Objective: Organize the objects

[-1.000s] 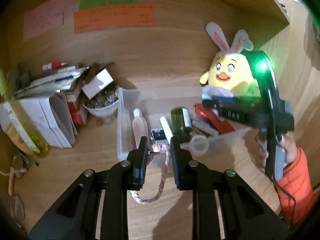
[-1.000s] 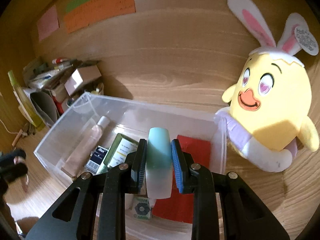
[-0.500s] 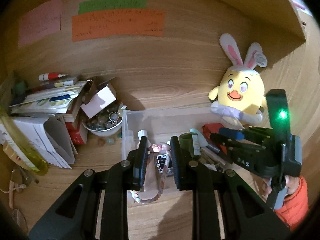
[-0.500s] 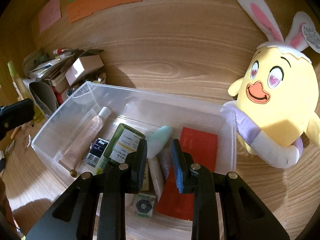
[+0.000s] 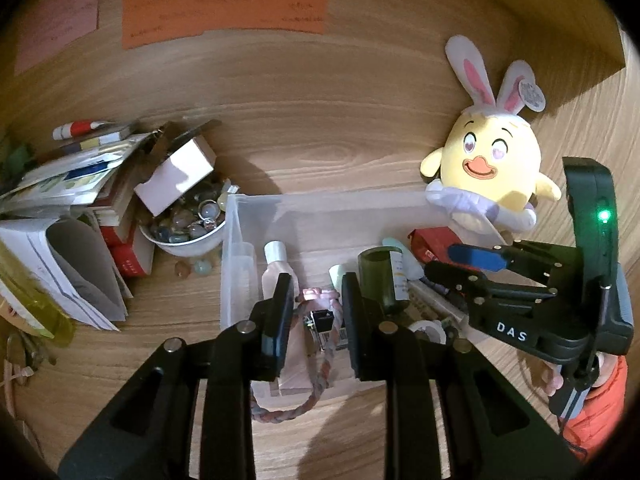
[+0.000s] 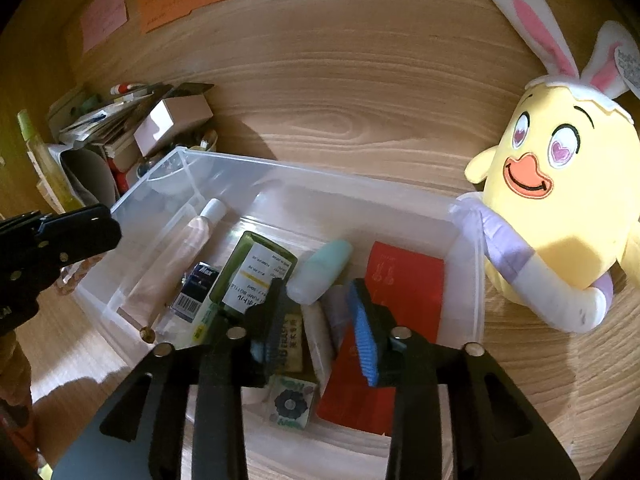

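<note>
A clear plastic bin [image 6: 320,184] stands on the wooden desk and holds several small items. My right gripper [image 6: 320,300] hovers over it, its jaws opening, nothing between its blue pads. Just beyond its tips a mint-capped tube [image 6: 320,268] lies in the bin beside a dark green bottle [image 6: 252,276] and a red packet [image 6: 404,276]. My left gripper [image 5: 318,300] hangs over the bin's [image 5: 320,208] near-left part. Its jaws are starting to open, but a pink charm [image 5: 318,294] on a braided cord [image 5: 316,376] still sits between the pads.
A yellow plush chick with rabbit ears [image 6: 560,200] leans at the bin's right end. Left of the bin are a white bowl of beads [image 5: 188,228], a small box [image 5: 176,176] and a pile of papers and books [image 5: 72,200]. Coloured notes [image 5: 224,8] hang on the back wall.
My right gripper let go of the mint-capped tube, which now lies in the bin, and its jaws have widened. My left gripper carried the charm from in front of the bin to over it.
</note>
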Demonstrator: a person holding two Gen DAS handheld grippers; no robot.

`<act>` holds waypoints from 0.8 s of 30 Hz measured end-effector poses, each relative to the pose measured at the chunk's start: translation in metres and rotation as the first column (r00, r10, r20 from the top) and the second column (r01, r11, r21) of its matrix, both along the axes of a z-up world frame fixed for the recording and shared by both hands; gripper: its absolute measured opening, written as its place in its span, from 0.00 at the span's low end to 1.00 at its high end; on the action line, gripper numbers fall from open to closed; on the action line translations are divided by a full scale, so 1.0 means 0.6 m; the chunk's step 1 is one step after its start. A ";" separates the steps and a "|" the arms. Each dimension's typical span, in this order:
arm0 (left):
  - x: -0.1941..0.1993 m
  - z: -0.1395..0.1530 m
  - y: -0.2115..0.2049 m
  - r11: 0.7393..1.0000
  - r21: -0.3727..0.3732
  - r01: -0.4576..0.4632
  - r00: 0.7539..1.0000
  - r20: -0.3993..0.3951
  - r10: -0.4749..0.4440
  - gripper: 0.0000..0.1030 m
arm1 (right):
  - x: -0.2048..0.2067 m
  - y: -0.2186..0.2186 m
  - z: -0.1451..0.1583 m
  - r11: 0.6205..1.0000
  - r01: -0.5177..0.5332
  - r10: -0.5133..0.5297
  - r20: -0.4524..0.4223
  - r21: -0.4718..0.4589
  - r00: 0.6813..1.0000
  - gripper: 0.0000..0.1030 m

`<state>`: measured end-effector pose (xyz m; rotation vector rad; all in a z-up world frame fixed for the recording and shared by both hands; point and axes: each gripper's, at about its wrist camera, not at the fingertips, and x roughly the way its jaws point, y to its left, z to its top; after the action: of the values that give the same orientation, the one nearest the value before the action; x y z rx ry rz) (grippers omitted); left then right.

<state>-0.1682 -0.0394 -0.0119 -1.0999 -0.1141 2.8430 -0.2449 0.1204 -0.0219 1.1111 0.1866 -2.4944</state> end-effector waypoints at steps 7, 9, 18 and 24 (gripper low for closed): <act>-0.003 -0.001 0.006 1.000 -0.002 -0.002 1.000 -0.005 0.002 0.52 | 0.011 0.003 0.015 1.000 -0.002 0.002 -0.026 -0.005 1.000 0.50; 0.005 0.009 0.008 1.000 -0.011 0.000 1.000 -0.024 -0.001 0.53 | 0.015 0.007 0.024 1.000 -0.003 0.002 -0.033 -0.014 0.999 0.50; 0.041 0.041 0.015 0.998 -0.057 -0.008 0.997 -0.077 0.004 0.73 | 0.062 0.011 0.061 1.000 -0.027 0.026 -0.105 -0.010 0.994 0.72; 0.066 0.045 0.016 0.996 -0.075 -0.038 0.994 -0.110 0.030 0.92 | 0.099 0.014 0.077 0.999 -0.039 0.039 -0.157 0.007 0.987 0.75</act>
<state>-0.1287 -0.0295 0.0152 -0.9627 -0.0155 2.9529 -0.1852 0.1285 0.0245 0.9036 0.2555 -2.5474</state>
